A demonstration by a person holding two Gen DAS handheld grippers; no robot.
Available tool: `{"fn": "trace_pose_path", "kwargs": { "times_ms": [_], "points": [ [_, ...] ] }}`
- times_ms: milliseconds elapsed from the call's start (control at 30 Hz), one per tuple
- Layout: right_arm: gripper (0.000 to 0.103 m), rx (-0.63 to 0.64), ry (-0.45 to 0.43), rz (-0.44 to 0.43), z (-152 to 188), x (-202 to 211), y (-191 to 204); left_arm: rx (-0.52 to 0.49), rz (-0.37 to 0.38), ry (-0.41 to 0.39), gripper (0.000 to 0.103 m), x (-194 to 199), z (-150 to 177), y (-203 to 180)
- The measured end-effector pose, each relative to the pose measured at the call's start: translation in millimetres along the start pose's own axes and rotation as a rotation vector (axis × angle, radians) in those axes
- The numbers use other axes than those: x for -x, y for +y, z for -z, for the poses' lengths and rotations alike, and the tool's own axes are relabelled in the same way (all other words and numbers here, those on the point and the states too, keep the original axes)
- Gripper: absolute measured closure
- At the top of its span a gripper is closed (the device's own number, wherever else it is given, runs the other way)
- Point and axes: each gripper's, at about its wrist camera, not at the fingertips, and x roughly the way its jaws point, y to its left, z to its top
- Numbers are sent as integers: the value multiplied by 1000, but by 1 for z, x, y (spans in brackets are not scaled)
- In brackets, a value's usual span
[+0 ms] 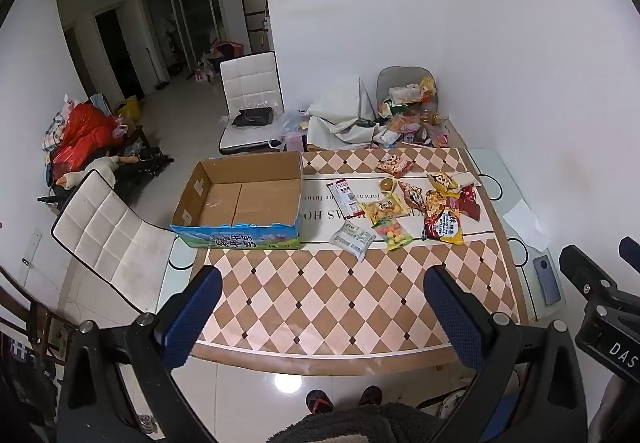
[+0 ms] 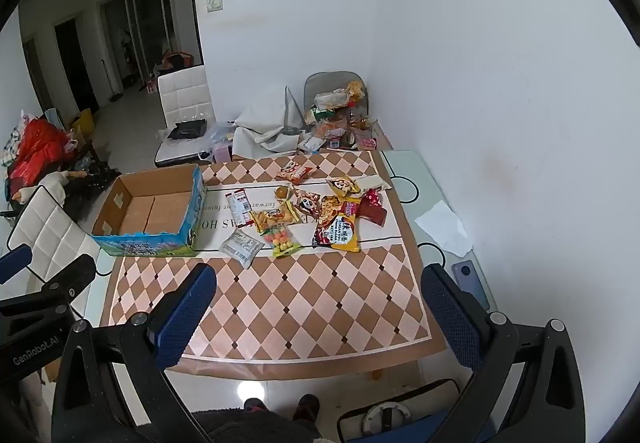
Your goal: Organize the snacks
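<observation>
Both tongs are hanging spread wide, pinching nothing: left gripper [image 1: 322, 317], right gripper [image 2: 320, 313]. Snack packets [image 2: 316, 213] are lying right of the empty cardboard box [image 2: 150, 209].

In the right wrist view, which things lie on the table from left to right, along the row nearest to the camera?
Cardboard box → white packet → colourful candy bag → large noodle pack → white paper → phone.

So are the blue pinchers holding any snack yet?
No. The left gripper and right gripper are both open and empty, above the table; the snacks lie untouched.
</observation>
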Motion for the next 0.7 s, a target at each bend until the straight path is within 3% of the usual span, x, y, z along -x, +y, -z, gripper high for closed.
{"fn": "trace_pose_path", "kwargs": {
  "times_ms": [700],
  "points": [
    [0, 1, -11, 0, -2, 2, 2, 4, 12, -6, 0, -2, -2, -5]
  ]
}}
